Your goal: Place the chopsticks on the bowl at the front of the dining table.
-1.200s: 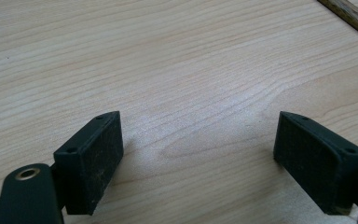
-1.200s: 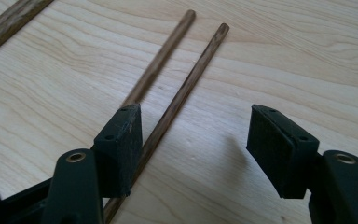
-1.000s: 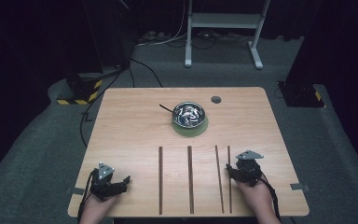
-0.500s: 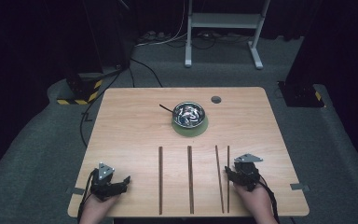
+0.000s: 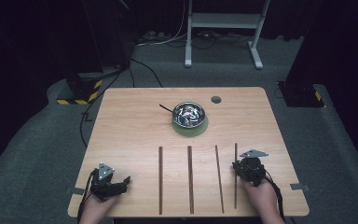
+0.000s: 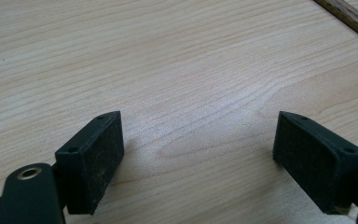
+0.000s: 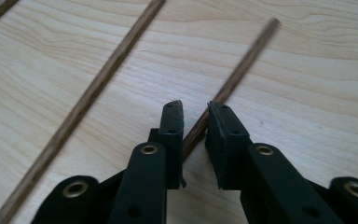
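Note:
Four thin dark wooden sticks lie side by side on the near half of the table. My right gripper [image 5: 238, 166] is low over the rightmost stick [image 5: 235, 186]. In the right gripper view its jaws [image 7: 195, 109] straddle that stick [image 7: 242, 65] with a narrow gap; they have just been closing, and a sliver of room still shows beside the left pad [image 7: 175, 123]. My left gripper [image 5: 125, 182] rests at the near left corner. Its jaws [image 6: 198, 154] stand wide apart over bare wood, holding nothing.
A metal bowl [image 5: 189, 114] with a dark utensil handle sticking out sits on a green mat [image 5: 201, 129] at mid-table. A round hole [image 5: 216, 99] is near the far edge. The other sticks [image 5: 160, 179] [image 5: 189, 179] [image 5: 219, 179] lie between the two grippers.
The right gripper has shifted only slightly by the rightmost stick. The left gripper, the sticks and the bowl have not moved.

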Demonstrator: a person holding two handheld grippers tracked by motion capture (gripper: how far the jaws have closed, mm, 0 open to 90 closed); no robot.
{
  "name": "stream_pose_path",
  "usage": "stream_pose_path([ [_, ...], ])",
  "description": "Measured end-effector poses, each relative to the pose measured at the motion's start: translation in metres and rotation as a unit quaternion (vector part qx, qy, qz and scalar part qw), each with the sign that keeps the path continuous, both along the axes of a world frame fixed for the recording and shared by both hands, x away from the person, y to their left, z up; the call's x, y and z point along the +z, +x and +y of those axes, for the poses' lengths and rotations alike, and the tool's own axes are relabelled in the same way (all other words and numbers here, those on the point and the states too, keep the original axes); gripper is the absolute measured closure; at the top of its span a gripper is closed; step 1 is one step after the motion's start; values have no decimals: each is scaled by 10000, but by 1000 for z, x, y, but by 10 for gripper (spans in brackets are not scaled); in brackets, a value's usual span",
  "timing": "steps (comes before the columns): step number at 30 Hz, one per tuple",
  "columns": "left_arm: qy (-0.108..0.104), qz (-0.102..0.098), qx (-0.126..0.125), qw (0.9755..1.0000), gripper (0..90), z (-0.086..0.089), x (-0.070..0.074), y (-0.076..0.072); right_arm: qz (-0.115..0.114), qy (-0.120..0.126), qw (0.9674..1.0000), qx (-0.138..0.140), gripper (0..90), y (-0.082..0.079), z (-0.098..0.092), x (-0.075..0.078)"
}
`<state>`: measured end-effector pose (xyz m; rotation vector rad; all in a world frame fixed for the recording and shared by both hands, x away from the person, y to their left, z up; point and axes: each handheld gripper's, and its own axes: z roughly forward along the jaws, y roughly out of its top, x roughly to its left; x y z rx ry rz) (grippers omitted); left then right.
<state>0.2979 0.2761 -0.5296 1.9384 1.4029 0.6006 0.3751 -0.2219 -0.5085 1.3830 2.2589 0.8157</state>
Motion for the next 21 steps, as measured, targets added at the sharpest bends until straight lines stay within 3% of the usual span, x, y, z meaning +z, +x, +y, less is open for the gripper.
stream_pose_path([
  [7,2,0,-1,10000,160,0,0,0,26,29,10000,-63,810,10,-7,0],
  [9,0,1,-1,10000,160,0,0,0,123,103,9998,-91,768,12,-9,2],
  [13,0,0,-6,10000,160,0,0,0,145,257,9994,-207,772,8,-10,2],
  [21,-11,-13,-18,10000,161,0,0,0,179,196,9995,-191,716,-4,-7,2],
])
